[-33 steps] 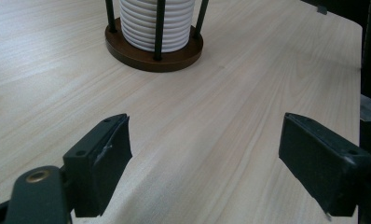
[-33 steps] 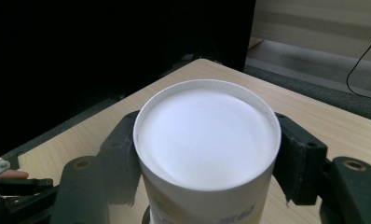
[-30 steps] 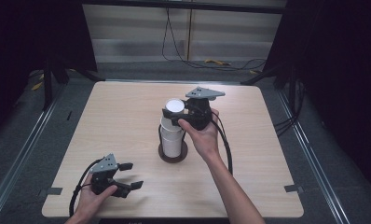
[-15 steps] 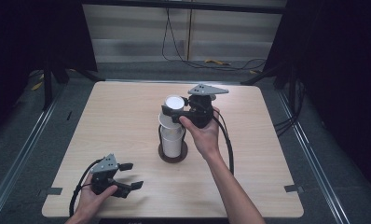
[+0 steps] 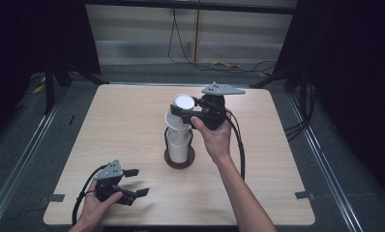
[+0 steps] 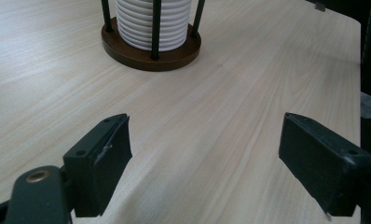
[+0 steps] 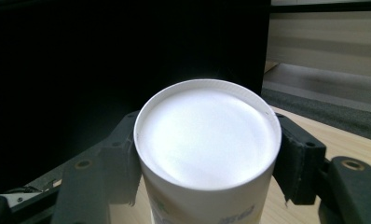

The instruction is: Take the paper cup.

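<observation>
Item: top paper cup (image 5: pixel 183 107), inverted, base up, tilted off the stack of cups (image 5: pixel 179 142) in the wooden rod holder (image 5: pixel 179 159) at table centre. Long axis near vertical, leaning left in the high view.
Right gripper (image 5: pixel 186 112): jaws pinch the cup just below its base, 1 on each side; nearer hand.
Left gripper (image 5: pixel 134 182): jaws wide, empty, low at the near-left table (image 5: pixel 132 121) edge, well apart.

Between the black fingers (image 7: pixel 298 163) of the right gripper (image 7: pixel 207 168) sits a white paper cup (image 7: pixel 207 154) with faint green and grey print low on its side. Ahead of the left gripper's (image 6: pixel 207 163) black fingers, ribbed white cups (image 6: pixel 153 21) stand in a dark brown holder (image 6: pixel 151 51) with black rods, on the pale wood-grain tabletop (image 6: pixel 230 116).
</observation>
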`<state>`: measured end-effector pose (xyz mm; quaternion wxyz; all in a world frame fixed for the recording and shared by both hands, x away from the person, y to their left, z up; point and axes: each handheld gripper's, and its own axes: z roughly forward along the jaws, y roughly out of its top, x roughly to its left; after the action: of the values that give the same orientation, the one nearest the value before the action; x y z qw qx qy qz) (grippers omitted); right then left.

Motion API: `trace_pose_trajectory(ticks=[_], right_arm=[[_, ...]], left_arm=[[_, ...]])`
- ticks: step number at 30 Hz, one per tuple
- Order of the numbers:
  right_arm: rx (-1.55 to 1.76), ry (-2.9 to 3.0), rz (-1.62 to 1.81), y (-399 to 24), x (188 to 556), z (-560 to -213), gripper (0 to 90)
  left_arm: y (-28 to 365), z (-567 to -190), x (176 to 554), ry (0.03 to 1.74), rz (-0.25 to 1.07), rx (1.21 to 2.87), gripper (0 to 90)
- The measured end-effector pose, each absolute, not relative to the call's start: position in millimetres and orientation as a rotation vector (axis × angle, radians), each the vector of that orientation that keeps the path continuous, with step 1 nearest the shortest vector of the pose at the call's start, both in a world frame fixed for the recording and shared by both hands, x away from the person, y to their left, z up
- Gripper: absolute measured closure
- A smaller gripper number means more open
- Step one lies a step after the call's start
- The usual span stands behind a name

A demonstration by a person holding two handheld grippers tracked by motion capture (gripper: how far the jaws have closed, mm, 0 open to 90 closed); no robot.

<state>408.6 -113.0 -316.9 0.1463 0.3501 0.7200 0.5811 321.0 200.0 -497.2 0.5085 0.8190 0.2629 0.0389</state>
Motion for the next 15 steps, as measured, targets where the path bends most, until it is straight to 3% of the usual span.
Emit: trace_pose_trajectory(ticks=[5,15], right_arm=[[0.996,2.064,1.687,-114,407,-312,34.7],[1.007,2.050,1.701,-124,403,-310,34.9]], left_arm=[[200,-498,321,0.659,0.173,1.969,16.8],[195,-493,322,0.665,0.144,1.939,16.7]])
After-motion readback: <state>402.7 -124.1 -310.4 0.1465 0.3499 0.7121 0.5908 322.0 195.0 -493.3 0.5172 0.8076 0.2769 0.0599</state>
